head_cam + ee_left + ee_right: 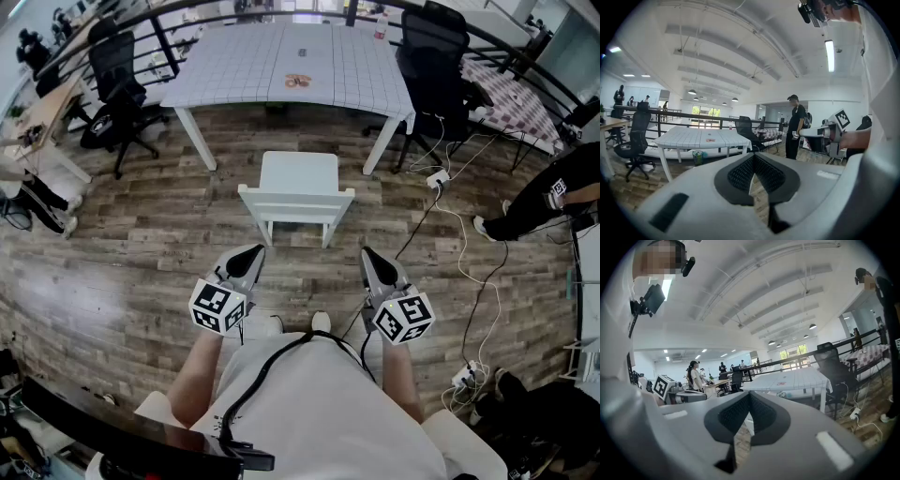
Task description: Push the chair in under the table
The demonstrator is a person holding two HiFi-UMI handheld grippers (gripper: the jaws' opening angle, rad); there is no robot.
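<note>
Two grippers: left gripper (255,251), right gripper (367,253), jaws together, empty. One white chair (298,178), apart from one table (234,66).

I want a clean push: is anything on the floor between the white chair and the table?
Nothing visible: bare floor separates the chair from the table; cables lie off to the right. A small bin shows below the tabletop.

Chair (298,192), ahead of the left gripper (254,251): white, smooth, slightly glossy.
Table (234,66), beyond it: matt white gridded top.
Floor (141,234): wood planks, rough-grained.
Gripper shell: matt grey plastic; pads (740,174) black, meshed.
</note>
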